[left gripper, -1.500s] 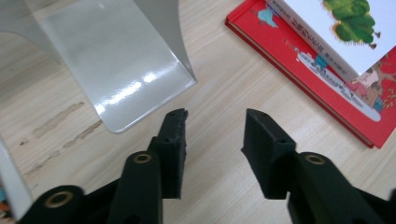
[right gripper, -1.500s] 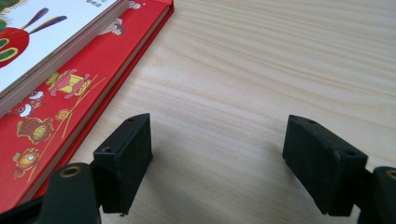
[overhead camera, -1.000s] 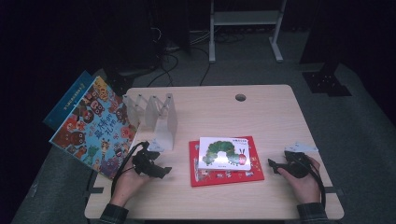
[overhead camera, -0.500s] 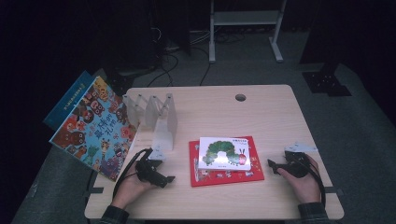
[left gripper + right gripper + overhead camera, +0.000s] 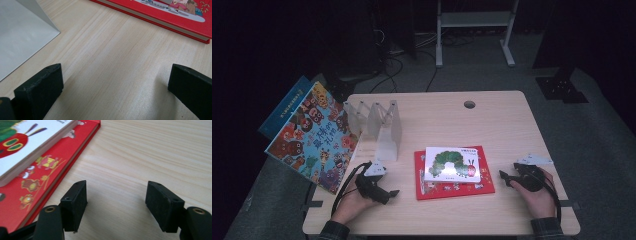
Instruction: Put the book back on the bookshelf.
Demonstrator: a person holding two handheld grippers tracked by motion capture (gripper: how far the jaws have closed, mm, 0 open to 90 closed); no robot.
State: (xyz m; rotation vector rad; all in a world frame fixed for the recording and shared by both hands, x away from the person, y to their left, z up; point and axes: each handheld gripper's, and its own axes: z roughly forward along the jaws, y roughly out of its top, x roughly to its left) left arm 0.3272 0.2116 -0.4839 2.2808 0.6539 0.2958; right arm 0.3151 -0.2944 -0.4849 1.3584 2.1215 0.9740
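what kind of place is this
Probably a recording studio or lab set-up rather than a home: a lone wooden table lit against a dark room, cables on the floor behind it, a metal stand, and picture books as props.

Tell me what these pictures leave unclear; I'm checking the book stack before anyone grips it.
- Red book: the high view has its middle covered by the white caterpillar book; the left gripper view crops it at the top edge.
- Titles on both: too small in the high view.
- Colourful book leaning off the table's left side: what holds it up is lost in the dark.
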